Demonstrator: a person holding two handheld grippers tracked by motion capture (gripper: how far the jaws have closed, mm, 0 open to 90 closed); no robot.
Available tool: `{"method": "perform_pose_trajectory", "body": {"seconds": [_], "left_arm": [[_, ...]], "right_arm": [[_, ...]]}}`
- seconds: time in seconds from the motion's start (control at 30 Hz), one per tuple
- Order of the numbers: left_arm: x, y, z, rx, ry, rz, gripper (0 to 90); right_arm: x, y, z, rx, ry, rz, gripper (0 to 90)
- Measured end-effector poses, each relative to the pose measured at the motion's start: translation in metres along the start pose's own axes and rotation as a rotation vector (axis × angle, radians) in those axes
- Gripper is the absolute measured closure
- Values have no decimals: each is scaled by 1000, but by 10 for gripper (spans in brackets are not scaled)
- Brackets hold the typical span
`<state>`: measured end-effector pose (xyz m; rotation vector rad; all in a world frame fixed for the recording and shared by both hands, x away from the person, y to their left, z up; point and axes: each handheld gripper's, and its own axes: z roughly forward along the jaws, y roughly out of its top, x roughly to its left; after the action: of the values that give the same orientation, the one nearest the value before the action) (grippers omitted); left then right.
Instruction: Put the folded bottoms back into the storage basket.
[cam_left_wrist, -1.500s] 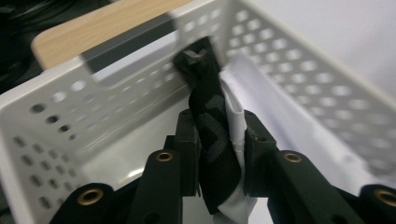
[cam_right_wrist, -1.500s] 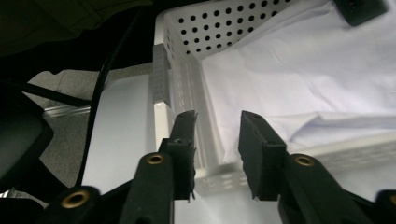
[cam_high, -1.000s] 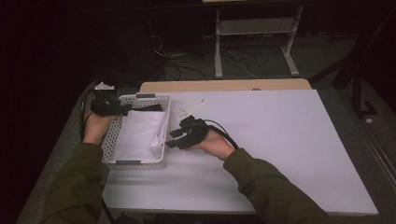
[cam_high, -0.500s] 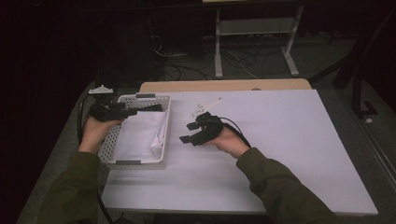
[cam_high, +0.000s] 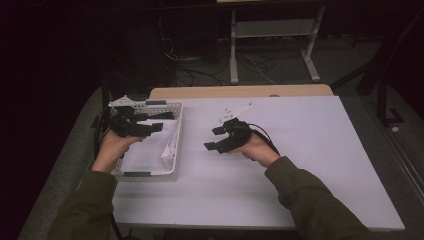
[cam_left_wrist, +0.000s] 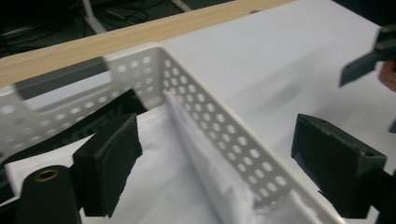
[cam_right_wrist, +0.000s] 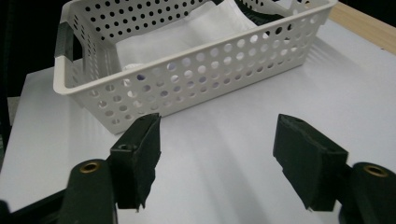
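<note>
A white perforated basket (cam_high: 177, 137) stands at the table's left with a white folded cloth (cam_high: 147, 152) lying in it. My left gripper (cam_high: 161, 121) hovers open over the basket's far end. In the left gripper view its jaws (cam_left_wrist: 219, 158) straddle the basket's side wall (cam_left_wrist: 210, 121), one jaw over the cloth (cam_left_wrist: 163, 182), the other over the table. My right gripper (cam_high: 212, 139) is open above the bare table, a little to the right of the basket. In the right gripper view it (cam_right_wrist: 222, 158) faces the basket (cam_right_wrist: 187, 79) and the cloth (cam_right_wrist: 187, 28), with nothing between its fingers.
The white table top (cam_high: 310, 150) stretches wide to the right and front. A wooden strip (cam_high: 240, 92) runs along the far edge. Beyond it a dark floor holds cables and a metal stand (cam_high: 272, 35).
My right gripper has drawn back to the right, away from the basket's side. My left gripper has shifted right, over the basket's far end.
</note>
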<state>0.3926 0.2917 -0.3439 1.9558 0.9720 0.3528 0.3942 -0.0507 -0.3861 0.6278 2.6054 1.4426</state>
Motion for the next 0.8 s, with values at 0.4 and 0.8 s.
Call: {"method": "perform_pose_trajectory", "body": {"seconds": [0.4, 0.8], "left_arm": [[-34, -11, 15, -20, -69, 34, 37], [-71, -25, 20, -13, -143, 72, 0]], "right_arm": [[-17, -23, -27, -11, -38, 0, 198], [-12, -48, -64, -7, -127, 2, 137]]}}
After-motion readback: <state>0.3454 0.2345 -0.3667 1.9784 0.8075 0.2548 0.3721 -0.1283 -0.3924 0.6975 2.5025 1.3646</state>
